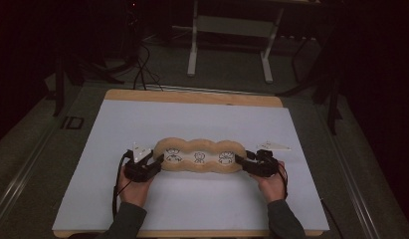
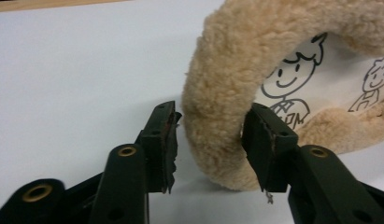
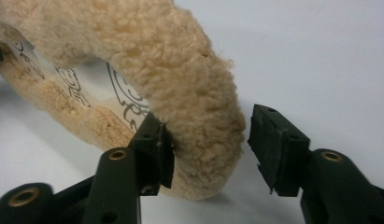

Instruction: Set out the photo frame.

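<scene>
A tan fleecy plush frame (image 1: 199, 147) with three lobes lies flat at the middle of the white sheet (image 1: 192, 119). Its white panels carry black line drawings of little figures. My left gripper (image 1: 157, 164) is at the frame's left end. In the left gripper view the woolly rim (image 2: 227, 70) sits between the jaws of the left gripper (image 2: 210, 135), and a gap shows beside the left jaw. My right gripper (image 1: 240, 163) is at the right end. There the rim (image 3: 180, 60) rests against one jaw of the right gripper (image 3: 208, 135) while the other stands apart.
The white sheet covers a wooden tabletop whose far edge (image 1: 192, 97) shows as a tan strip. Beyond it, on the dark floor, stand a white frame with two legs (image 1: 229, 25) and loose black cables (image 1: 142, 74). Bare sheet surrounds the plush frame.
</scene>
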`<state>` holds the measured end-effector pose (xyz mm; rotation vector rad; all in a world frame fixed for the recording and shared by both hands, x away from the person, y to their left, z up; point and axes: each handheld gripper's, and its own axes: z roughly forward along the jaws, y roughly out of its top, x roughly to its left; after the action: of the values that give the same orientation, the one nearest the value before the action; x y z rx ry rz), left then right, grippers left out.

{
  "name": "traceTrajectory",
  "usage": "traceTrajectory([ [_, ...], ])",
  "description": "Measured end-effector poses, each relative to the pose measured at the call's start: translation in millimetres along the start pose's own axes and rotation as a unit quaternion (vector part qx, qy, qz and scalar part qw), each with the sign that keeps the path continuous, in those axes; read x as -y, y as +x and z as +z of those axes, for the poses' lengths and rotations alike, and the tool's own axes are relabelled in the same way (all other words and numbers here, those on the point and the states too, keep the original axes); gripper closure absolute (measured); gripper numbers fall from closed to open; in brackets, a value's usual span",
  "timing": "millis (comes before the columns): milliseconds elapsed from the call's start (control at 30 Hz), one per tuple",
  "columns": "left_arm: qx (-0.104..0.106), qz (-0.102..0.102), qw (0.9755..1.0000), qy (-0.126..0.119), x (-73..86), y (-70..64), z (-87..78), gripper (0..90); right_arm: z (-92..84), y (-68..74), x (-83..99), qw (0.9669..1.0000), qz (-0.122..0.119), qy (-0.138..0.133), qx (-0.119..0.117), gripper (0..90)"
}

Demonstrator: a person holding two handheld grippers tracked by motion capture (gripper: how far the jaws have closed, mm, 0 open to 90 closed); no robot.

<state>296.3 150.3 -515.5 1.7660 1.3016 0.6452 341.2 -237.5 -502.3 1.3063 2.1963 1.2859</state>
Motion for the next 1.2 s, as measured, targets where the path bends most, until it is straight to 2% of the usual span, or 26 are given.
traceTrajectory([
  [133, 0.007, -0.003, 1.0000, 0.005, -0.9, 3.1, -1.5, 52.2, -2.6, 2.0, -1.2, 1.0000, -0.003, 0.001, -0.003, 45.8],
  [300, 0.008, 0.010, 0.9999, 0.005, -3.8, 3.9, -5.6, 50.9, -7.5, 6.3, -4.0, 0.9999, -0.014, 0.004, -0.009, 44.4],
  [500, 0.013, 0.010, 0.9999, 0.003, -7.2, 8.0, -11.2, 48.0, -12.3, 5.5, -5.6, 0.9999, -0.014, 0.005, -0.009, 44.4],
  [867, 0.034, 0.016, 0.9992, -0.015, -16.2, 18.4, -29.2, 47.9, -25.7, 1.0, -10.3, 0.9998, -0.010, 0.000, -0.017, 44.3],
  [933, 0.043, 0.022, 0.9987, -0.015, -17.3, 20.9, -32.5, 51.1, -27.9, 0.0, -10.7, 0.9998, -0.010, 0.001, -0.020, 44.3],
  [1200, 0.058, 0.042, 0.9973, -0.019, -20.6, 30.0, -42.4, 50.8, -36.0, -6.0, -10.5, 0.9996, -0.006, 0.010, -0.026, 44.3],
])
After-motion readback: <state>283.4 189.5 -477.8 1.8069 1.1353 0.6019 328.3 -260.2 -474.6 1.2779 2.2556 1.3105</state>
